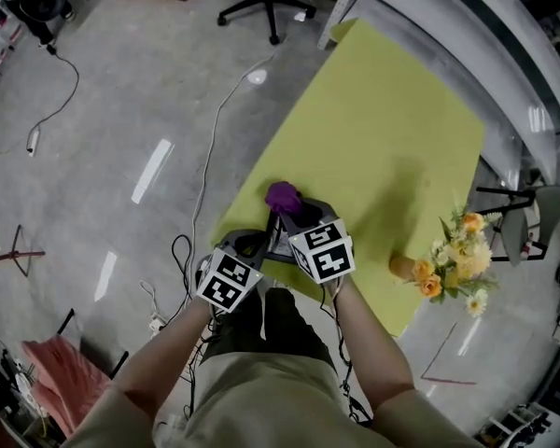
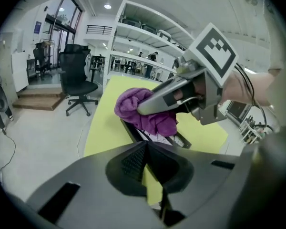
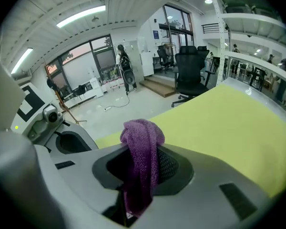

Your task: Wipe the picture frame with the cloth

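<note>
frame [image 2: 131,130]: mostly covered by the cloth [image 2: 155,123] and the right gripper [image 2: 142,109]; what it displays can't be made out
frame's near end: lost behind the left jaws
cloth's lower end: drops out of sight between the right jaws
people [image 2: 152,57]: too small to tell

Beige short-sleeved shirt [image 1: 261,404], dark trousers [image 1: 261,323] above it. Grey left gripper [image 1: 266,245] and right gripper [image 1: 289,211] bear black-and-white marker cubes [image 1: 229,280], black cables [image 1: 342,362].
</note>
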`<control>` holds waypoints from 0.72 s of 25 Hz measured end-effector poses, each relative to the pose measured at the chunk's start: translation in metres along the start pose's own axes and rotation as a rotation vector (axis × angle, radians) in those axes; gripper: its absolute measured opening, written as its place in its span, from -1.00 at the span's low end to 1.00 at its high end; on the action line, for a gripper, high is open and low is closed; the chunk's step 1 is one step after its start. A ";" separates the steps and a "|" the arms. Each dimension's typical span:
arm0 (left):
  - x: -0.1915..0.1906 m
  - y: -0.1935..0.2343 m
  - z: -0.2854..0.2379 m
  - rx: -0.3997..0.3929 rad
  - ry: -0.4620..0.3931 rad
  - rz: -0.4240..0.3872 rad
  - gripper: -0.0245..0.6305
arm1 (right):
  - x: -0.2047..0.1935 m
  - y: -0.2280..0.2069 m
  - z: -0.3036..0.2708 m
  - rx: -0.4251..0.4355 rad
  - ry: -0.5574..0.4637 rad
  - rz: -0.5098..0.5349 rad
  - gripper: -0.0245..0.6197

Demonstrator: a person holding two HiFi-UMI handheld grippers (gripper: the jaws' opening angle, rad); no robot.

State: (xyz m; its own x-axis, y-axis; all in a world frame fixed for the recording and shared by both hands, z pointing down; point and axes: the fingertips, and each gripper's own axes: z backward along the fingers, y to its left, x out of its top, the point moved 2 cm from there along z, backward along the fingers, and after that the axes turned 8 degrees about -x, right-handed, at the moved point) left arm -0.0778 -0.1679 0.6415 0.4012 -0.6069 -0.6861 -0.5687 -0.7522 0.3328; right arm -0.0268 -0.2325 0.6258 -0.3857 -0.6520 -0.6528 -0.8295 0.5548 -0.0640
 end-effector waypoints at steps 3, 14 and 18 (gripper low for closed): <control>-0.006 0.000 -0.009 -0.022 0.031 -0.004 -0.90 | -0.005 -0.001 -0.011 0.010 0.016 0.002 -0.61; -0.007 0.000 -0.012 -0.026 0.044 0.017 -0.90 | -0.027 -0.016 -0.007 -0.058 0.104 0.040 -0.63; -0.008 0.002 -0.010 -0.032 0.011 0.060 -0.90 | -0.042 -0.032 0.005 -0.117 0.136 0.006 -0.64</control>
State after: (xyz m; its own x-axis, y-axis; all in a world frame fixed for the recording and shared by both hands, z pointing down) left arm -0.0745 -0.1668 0.6541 0.3751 -0.6538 -0.6572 -0.5689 -0.7221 0.3937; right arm 0.0182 -0.2205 0.6509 -0.4349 -0.7170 -0.5447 -0.8654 0.4999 0.0330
